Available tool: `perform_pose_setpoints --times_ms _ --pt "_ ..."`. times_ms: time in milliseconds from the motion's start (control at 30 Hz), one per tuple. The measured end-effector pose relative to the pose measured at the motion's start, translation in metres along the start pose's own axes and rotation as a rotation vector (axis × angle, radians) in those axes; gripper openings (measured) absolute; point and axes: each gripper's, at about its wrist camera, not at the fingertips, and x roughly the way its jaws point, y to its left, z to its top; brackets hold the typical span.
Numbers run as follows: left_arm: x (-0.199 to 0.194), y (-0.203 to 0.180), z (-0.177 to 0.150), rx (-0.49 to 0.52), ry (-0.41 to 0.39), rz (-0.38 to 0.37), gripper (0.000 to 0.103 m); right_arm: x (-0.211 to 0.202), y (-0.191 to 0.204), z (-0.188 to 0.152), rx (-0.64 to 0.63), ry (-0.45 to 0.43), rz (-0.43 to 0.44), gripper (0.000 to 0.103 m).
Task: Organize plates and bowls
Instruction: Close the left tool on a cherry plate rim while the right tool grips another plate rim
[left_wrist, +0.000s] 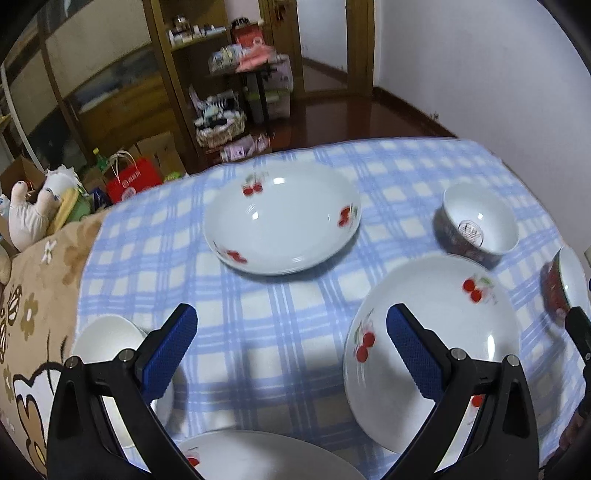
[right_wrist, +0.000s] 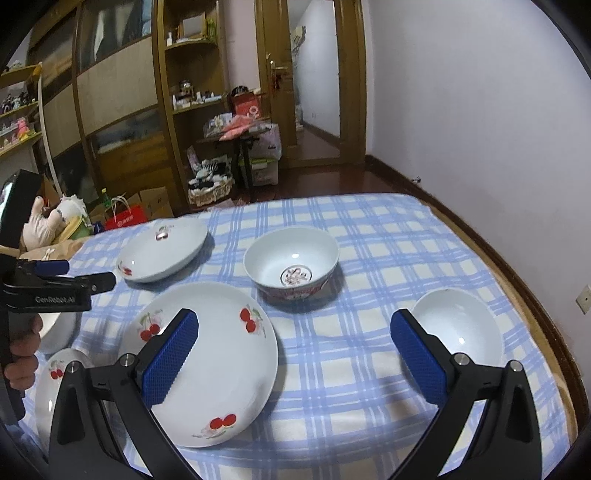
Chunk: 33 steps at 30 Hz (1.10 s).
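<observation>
On the blue checked cloth (left_wrist: 280, 369) lie three white cherry-print plates: a far one (left_wrist: 282, 218) (right_wrist: 162, 247), a nearer one (left_wrist: 432, 339) (right_wrist: 207, 362) and one at the front edge (left_wrist: 266, 458) (right_wrist: 55, 380). A patterned bowl (left_wrist: 480, 225) (right_wrist: 291, 266) stands at the back right. One plain white bowl (left_wrist: 107, 343) sits front left, and another white bowl (right_wrist: 458, 332) is on the right. My left gripper (left_wrist: 291, 321) (right_wrist: 90, 274) hovers open over bare cloth. My right gripper (right_wrist: 293, 325) is open too, between the nearer plate and the right bowl, holding nothing.
A brown flowered cushion (left_wrist: 33, 306) and stuffed toys (left_wrist: 33, 210) border the table's left side. Behind it are wooden cabinets (right_wrist: 122, 110), a red bag (right_wrist: 127, 216), a basket (right_wrist: 210, 192) and a doorway (right_wrist: 317, 81). A white wall (right_wrist: 480, 110) runs along the right. A hand (right_wrist: 22, 354) holds the left gripper.
</observation>
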Motion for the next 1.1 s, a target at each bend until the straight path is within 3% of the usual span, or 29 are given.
perform_pose_setpoints --times_ms 333,533,633,700,767,1100 --pt "0.029 -0.015 -0.015 0.064 0.08 0.009 0.101 0.031 -0.006 -0.016 0.024 0.114 0.004 0.103" --pt "0.039 -0.018 -0.02 0.09 0.113 0.033 0.101 0.044 -0.006 -0.023 0.02 0.172 0.027 0.085" --pt "0.041 -0.017 -0.022 0.099 0.12 0.032 0.101 0.048 -0.004 -0.027 0.014 0.198 0.039 0.067" --pt "0.043 -0.018 -0.023 0.109 0.13 0.022 0.091 0.051 -0.001 -0.029 0.007 0.215 0.056 0.044" --pt "0.045 -0.019 -0.024 0.111 0.149 0.011 0.076 0.054 0.001 -0.031 0.005 0.232 0.069 0.041" --pt "0.051 -0.021 -0.029 0.063 0.198 -0.116 0.04 0.058 0.007 -0.036 -0.006 0.254 0.118 0.026"
